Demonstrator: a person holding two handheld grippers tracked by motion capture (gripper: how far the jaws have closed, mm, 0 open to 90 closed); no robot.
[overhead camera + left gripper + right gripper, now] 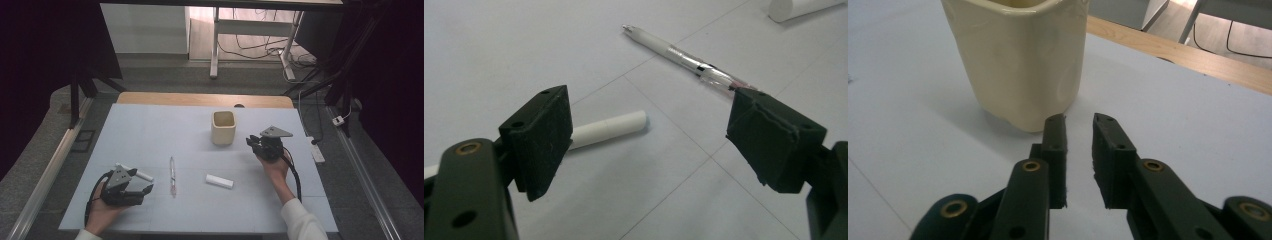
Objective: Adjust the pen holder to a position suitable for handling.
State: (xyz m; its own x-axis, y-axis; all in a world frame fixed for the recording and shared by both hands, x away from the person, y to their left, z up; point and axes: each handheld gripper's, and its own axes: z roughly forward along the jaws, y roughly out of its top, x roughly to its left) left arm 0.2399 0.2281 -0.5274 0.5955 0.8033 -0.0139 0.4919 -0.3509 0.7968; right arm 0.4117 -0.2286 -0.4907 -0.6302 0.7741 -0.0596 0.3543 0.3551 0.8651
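Work in hand: the left gripper (pixel 142 192) sits low by the loose writing things; the right gripper (pixel 251 142) sits beside the cup (pixel 223 127).

Pen (pixel 684 58): lies flat on the table (pixel 150 130), between the two white pieces and ahead of the left gripper, its tip pointing away in the left gripper view.

Pen handling: likely light, stiff and smooth, so it may roll or slip. Best taken across the middle of the barrel, with the pads square to it.

White stick (pixel 609 128): lies flat just behind the left-hand pad (pixel 546 137), its far end poking into the gap. Likely light and round; a grip near its middle should stop it tipping.

White piece (pixel 219 181): further right on the table, well apart from both grippers.

Left gripper state: jaws wide, nothing between the pads; the pen's near end runs behind the right-hand pad (pixel 774 145).

Right gripper (pixel 1079 120) state: jaws narrow with a thin gap, holding nothing.

Cup handling: looks stiff and glossy, perhaps ceramic, so slippery and breakable. One wall at the rim seems the likeliest hold.

Cup position: upright, near the far middle of the table, just ahead and left of the right gripper's tips, not touching.
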